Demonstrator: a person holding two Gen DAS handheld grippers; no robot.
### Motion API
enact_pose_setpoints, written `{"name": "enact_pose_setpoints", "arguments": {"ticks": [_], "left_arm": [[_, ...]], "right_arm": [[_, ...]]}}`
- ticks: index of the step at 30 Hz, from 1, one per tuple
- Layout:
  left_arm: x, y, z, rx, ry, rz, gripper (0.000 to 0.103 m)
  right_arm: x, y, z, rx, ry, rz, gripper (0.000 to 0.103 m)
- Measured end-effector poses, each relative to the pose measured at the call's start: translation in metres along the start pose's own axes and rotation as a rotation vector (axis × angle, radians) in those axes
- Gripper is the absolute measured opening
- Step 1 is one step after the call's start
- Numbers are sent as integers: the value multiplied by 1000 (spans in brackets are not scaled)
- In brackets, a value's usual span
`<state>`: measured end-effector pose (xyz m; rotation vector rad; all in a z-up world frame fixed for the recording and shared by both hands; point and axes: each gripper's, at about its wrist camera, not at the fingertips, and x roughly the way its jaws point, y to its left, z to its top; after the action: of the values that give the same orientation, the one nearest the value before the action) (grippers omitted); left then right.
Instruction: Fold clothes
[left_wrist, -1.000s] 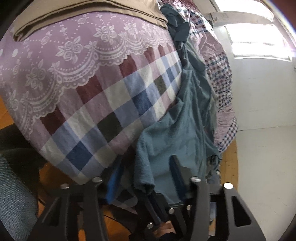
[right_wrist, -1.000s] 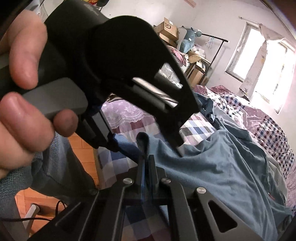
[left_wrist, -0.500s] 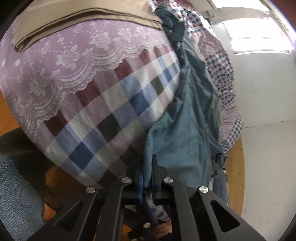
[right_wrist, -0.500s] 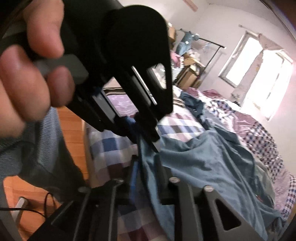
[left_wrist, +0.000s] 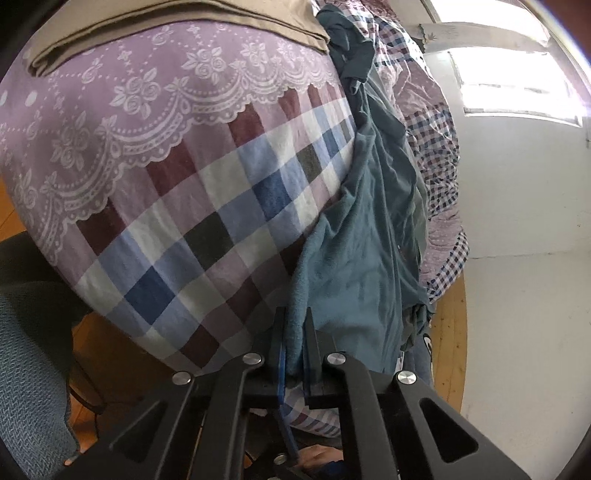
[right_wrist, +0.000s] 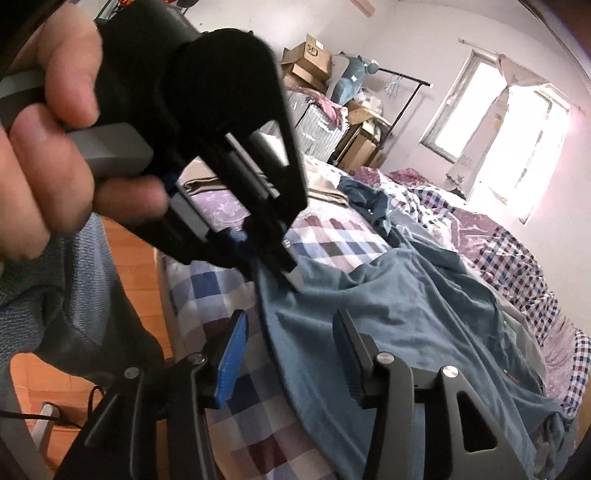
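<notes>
We see the left gripper (left_wrist: 294, 343) clamped on the near edge of the teal garment (left_wrist: 354, 258); the fabric is pinched between its two pads at the foot of the bed. A second ago, in the left wrist view, these jaws stood apart around that same edge; half a second ago they were already together, and nothing has shifted there since.

Right gripper (right_wrist: 291, 354): jaws apart, and they have just been opening. A second ago they were pressed together on the garment's edge; now the blue pads (right_wrist: 232, 360) stand clear on either side and the cloth lies loose between them, not pressed. So the grip on that edge has passed from right to left.

In the right wrist view the left gripper (right_wrist: 291, 275) fills the upper left, held in a hand (right_wrist: 55, 147) with a grey knitted sleeve (right_wrist: 55, 302) below it; its tips bite the garment's corner just ahead of the right jaws.

The garment (right_wrist: 406, 332) is spread across the bed, trailing away from the grippers over a checked bedspread (left_wrist: 207, 229) with a purple lace-print band (left_wrist: 129, 103). A folded tan cloth (left_wrist: 177, 22) lies at the far end. We see a crumpled dark teal piece (right_wrist: 365, 194) beyond the garment, wood floor (right_wrist: 125, 251) beside the bed, cardboard boxes (right_wrist: 310, 59) and a window (right_wrist: 517, 122) behind.
</notes>
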<state>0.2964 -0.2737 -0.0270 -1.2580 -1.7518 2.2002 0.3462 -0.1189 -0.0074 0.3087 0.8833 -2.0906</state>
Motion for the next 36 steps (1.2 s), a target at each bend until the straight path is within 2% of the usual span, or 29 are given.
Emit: {"name": "enact_pose_setpoints", "arguments": {"ticks": [7, 14, 20, 29, 33, 36], "left_arm": [[-1, -3, 0, 9, 1, -21, 5], [-9, -6, 0, 10, -28, -55, 4], [-19, -8, -1, 24, -33, -99, 3], [-32, -20, 2, 46, -67, -206, 3], [-38, -27, 4, 50, -88, -256, 3], [-42, -30, 6, 52, -102, -264, 3]], "right_arm": [[-5, 7, -2, -42, 4, -49, 50], [-3, 2, -5, -12, 40, -54, 50], [1, 1, -11, -23, 91, -93, 52], [-1, -19, -32, 16, 174, -231, 52], [-2, -26, -47, -21, 221, -317, 52], [-6, -33, -57, -42, 249, -366, 52]]}}
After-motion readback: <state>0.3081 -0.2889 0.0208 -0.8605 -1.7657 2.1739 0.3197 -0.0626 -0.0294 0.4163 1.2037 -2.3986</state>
